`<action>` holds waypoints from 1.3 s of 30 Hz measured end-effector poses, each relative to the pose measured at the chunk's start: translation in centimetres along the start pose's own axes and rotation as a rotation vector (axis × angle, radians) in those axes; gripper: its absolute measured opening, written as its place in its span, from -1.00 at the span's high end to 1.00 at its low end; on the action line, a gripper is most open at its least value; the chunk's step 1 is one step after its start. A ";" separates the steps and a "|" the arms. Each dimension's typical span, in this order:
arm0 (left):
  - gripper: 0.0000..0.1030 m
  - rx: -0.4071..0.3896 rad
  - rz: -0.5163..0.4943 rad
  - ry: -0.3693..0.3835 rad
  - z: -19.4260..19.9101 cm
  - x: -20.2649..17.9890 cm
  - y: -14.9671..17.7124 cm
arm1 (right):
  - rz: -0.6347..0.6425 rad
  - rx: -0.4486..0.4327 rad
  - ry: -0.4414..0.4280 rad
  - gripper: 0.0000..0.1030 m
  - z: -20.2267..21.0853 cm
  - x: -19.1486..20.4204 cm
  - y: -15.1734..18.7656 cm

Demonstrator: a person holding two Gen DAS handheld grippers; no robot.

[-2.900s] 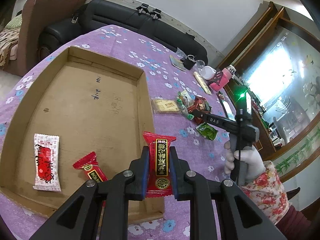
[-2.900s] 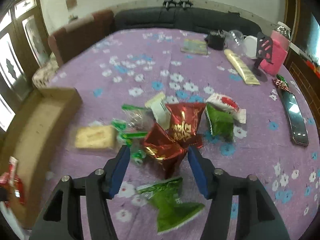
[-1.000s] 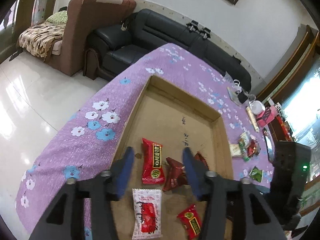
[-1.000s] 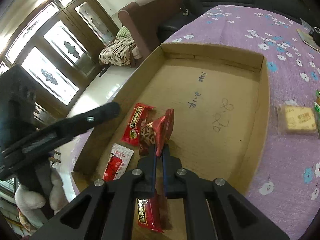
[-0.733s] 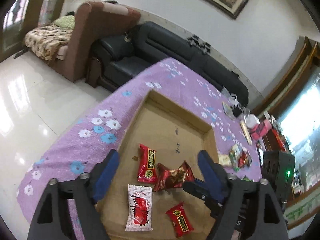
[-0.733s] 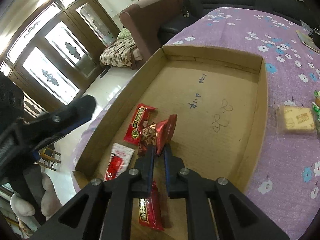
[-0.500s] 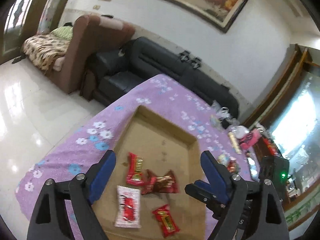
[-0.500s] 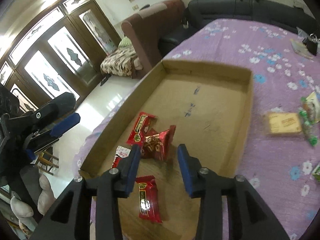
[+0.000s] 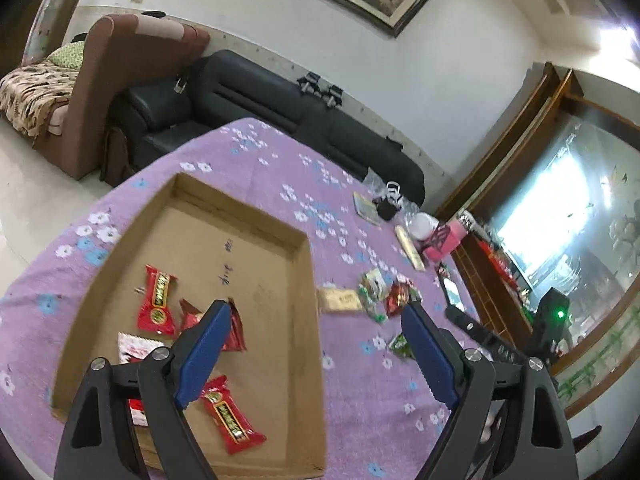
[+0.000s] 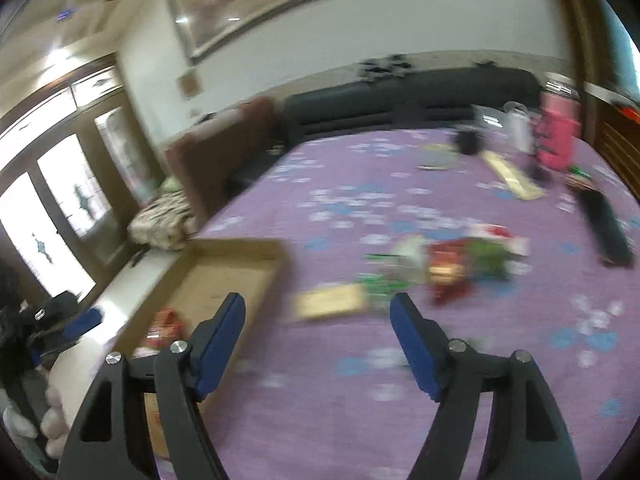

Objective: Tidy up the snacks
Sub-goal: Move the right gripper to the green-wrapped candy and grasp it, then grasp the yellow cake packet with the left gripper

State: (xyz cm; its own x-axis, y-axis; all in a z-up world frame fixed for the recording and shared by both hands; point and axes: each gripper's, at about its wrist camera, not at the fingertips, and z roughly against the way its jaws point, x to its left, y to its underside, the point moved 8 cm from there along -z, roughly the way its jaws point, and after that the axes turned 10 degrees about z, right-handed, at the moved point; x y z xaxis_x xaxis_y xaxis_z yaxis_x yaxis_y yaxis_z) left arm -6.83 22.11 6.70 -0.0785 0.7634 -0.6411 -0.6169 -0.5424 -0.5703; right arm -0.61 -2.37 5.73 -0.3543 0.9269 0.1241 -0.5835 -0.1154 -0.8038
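Note:
A shallow cardboard box [image 9: 304,256] lies on the purple flowered tablecloth. Several red snack packets lie in it, among them a long red bar [image 9: 157,300], a dark red foil packet [image 9: 236,330] and another red bar [image 9: 230,414]. Loose snacks [image 9: 384,294] lie in a pile right of the box, with a tan biscuit pack [image 9: 339,299] nearest it. My left gripper [image 9: 316,344] is open and empty above the box's right wall. My right gripper [image 10: 320,332] is open and empty above the cloth, between the box [image 10: 224,276] and the blurred snack pile [image 10: 452,264].
A black phone [image 10: 608,228], a pink container [image 10: 558,140], a long yellow pack [image 10: 512,176] and a dark cup [image 10: 468,140] stand at the table's far right. A black sofa [image 9: 256,92] and a brown armchair [image 9: 120,68] are behind the table.
My right gripper opened, left the dark red foil packet in the box and swung right toward the snack pile. My left gripper stayed open and turned toward the table's middle.

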 end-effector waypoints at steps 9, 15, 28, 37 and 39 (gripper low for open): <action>-0.73 0.075 -0.058 -0.069 -3.2 -1.9 2.3 | -0.129 0.137 0.065 -0.44 -2.1 -9.7 3.5; -0.73 0.121 -0.129 -0.099 -4.8 -3.7 3.7 | -0.076 0.166 -0.011 -0.44 -5.2 -7.4 4.1; -0.73 0.206 -0.264 -0.154 -11.7 -7.7 3.7 | 0.006 0.221 -0.033 -0.13 -7.6 -5.4 5.7; -0.73 0.375 -0.479 -0.235 -20.6 -9.5 3.0 | 0.008 0.214 -0.042 0.25 -7.1 -5.6 6.0; -0.73 0.436 -0.579 -0.278 -22.6 -9.4 3.7 | -0.008 0.216 -0.047 0.25 -7.0 -6.0 6.1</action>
State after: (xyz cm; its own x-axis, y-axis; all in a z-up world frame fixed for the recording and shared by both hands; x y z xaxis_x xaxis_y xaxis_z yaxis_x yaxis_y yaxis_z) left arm 9.32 5.00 -1.02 0.1925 0.9743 -0.1169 -0.8673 0.1132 -0.4846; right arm 3.12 -6.15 -3.97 -0.3797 0.9110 0.1606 -0.7276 -0.1869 -0.6601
